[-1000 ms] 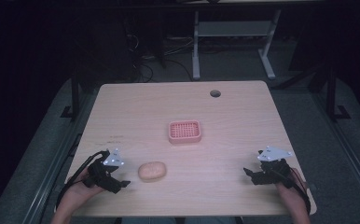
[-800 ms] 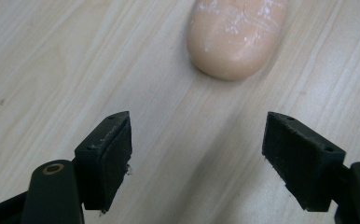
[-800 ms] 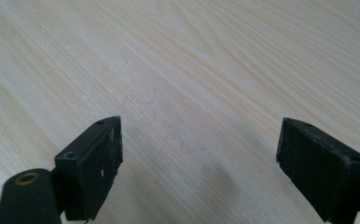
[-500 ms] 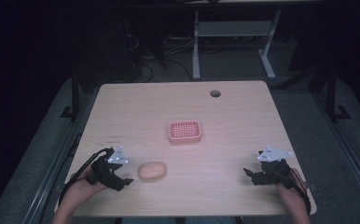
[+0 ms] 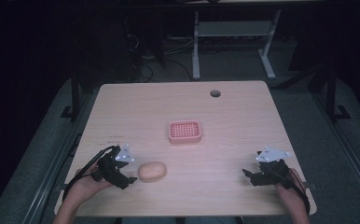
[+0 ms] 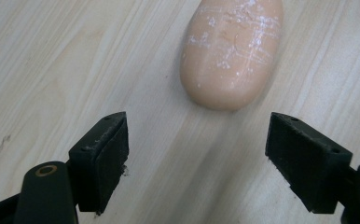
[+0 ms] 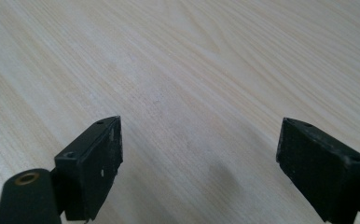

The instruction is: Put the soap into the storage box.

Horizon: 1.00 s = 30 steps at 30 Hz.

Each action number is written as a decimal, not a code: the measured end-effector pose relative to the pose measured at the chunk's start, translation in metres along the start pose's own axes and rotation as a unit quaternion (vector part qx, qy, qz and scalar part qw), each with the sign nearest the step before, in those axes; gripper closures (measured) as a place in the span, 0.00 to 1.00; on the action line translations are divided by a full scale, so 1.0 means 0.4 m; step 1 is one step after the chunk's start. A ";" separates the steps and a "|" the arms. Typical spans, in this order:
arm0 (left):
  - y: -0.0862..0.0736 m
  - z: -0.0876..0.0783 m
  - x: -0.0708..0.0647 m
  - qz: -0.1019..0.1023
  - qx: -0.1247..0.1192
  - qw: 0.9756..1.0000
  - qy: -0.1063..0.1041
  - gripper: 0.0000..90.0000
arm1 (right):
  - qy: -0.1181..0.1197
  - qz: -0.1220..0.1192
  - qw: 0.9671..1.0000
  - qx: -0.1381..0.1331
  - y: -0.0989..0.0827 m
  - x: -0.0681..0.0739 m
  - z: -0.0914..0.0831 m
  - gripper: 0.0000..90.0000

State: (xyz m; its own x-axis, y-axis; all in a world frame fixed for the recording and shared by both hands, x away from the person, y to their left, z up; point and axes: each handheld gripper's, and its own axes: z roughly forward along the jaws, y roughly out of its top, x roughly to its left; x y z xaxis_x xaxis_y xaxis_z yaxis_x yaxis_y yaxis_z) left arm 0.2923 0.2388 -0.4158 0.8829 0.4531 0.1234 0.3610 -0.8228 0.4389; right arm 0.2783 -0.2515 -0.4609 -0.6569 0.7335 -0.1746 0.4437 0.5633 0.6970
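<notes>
Early stage, by judgement: the potato [image 5: 152, 171] lies on the table [image 5: 234, 121], ungrasped, just ahead of the left gripper [image 6: 194, 158], whose jaws stand wide apart. The right gripper [image 7: 199, 158], likewise spread, hovers over bare wood. The pink basket [image 5: 184, 132], near the table's centre, holds nothing. Grasping and any placement remain.

The left gripper [image 6: 197, 154] has its two black jaws spread wide over the pale wooden table [image 6: 52, 60]. Just ahead of them lies a tan, potato-like object [image 6: 231, 51], dusted with white scuffs, untouched by either jaw.
</notes>
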 end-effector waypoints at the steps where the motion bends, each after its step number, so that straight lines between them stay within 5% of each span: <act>1: 0.004 0.003 0.000 0.000 -0.001 1.000 0.000 0.24 | 0.001 0.002 1.000 -0.001 0.000 0.000 0.000 0.15; 30: 0.084 0.055 -0.004 0.029 0.020 0.999 -0.032 0.24 | 0.003 -0.001 1.000 -0.002 0.001 0.000 -0.001 0.15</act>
State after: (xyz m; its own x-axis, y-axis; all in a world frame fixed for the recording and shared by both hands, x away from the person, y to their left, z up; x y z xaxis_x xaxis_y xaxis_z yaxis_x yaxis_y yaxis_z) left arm 0.3095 0.2029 -0.4208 0.9194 0.3830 0.0895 0.3199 -0.8606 0.3962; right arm 0.2781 -0.2514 -0.4604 -0.6606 0.7309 -0.1717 0.4411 0.5629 0.6989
